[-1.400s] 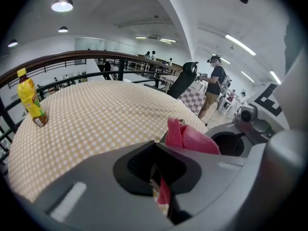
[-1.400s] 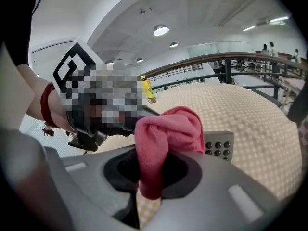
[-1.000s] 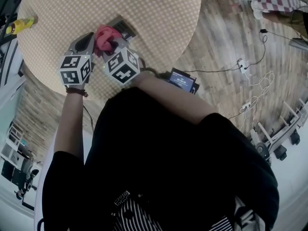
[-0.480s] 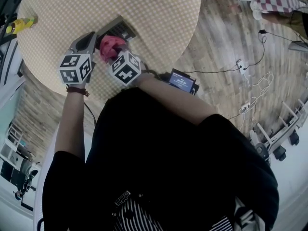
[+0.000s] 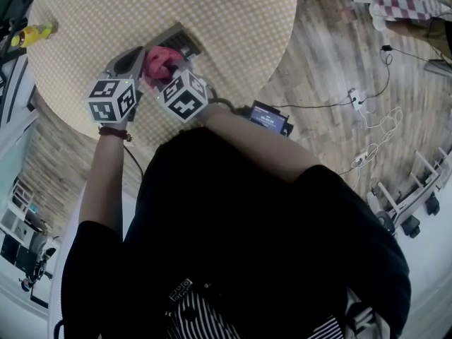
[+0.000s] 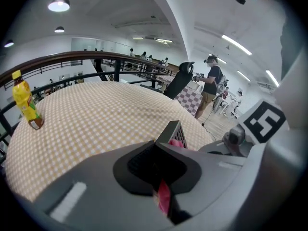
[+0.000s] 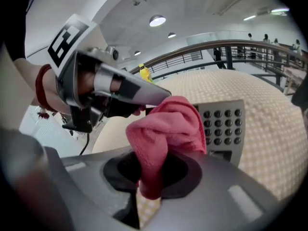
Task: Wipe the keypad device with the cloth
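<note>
showing only its right part in the right gripper view, the keypad device [image 7: 224, 121] is otherwise covered by the bunched pink cloth [image 7: 166, 129] pressed against it. the cloth is clamped in the right gripper [image 7: 151, 174]. the device's edge is pinched by the left gripper [image 6: 161, 165], with the contact partly hidden. the checked table [image 5: 233, 20] is seen beneath, and a yellow bottle [image 6: 26, 105] well apart.
</note>
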`<action>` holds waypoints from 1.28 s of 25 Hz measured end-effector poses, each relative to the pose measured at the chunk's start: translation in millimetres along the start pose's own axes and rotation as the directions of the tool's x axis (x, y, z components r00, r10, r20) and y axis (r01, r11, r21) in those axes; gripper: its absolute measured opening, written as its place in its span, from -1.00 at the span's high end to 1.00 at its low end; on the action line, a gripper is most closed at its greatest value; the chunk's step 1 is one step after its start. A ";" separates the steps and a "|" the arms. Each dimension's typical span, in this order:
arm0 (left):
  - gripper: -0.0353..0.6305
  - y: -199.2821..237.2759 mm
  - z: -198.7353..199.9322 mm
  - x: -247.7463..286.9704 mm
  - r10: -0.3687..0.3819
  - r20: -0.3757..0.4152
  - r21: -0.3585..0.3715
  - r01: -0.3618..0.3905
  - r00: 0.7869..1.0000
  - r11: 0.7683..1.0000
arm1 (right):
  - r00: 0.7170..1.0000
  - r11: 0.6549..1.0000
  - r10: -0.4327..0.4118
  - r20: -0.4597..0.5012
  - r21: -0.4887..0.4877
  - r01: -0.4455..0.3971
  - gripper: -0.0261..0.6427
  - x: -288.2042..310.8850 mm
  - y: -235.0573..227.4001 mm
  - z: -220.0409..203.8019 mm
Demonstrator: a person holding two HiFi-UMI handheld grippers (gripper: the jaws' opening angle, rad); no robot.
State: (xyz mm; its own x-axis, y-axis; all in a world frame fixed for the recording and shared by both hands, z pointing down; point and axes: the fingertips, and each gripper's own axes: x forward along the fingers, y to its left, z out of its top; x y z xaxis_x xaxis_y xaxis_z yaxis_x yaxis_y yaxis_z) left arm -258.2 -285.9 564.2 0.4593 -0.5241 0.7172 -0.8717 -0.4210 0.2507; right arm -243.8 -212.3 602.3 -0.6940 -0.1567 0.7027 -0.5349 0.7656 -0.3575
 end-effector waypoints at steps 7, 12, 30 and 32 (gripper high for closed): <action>0.89 -0.2 -0.2 -0.3 -0.010 -0.004 0.016 0.010 1.000 1.000 | 0.998 1.000 0.027 -0.064 -0.007 -0.028 0.70 9.5 8.6 -25.2; 0.89 -3.9 1.4 1.5 0.009 -0.002 0.061 -0.009 1.000 0.998 | 0.999 0.999 0.016 -0.031 0.047 -0.014 0.70 0.0 2.1 -8.2; 0.89 -0.1 2.2 1.3 -0.023 0.004 0.008 0.023 1.000 1.000 | 1.000 0.996 0.011 -0.015 0.092 -0.010 0.70 1.6 3.8 -5.4; 0.89 -2.4 1.6 0.6 -0.024 0.006 0.004 0.024 1.000 1.000 | 0.999 0.993 -0.021 0.041 0.114 0.016 0.70 -12.5 -7.3 17.2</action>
State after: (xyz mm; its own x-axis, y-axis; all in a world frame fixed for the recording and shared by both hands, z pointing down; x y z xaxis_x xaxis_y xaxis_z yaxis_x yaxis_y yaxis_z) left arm -255.6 -286.4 563.0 0.4812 -0.5179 0.7073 -0.8597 -0.4364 0.2653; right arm -239.5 -226.6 585.5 -0.7017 -0.1982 0.6844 -0.5975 0.6868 -0.4138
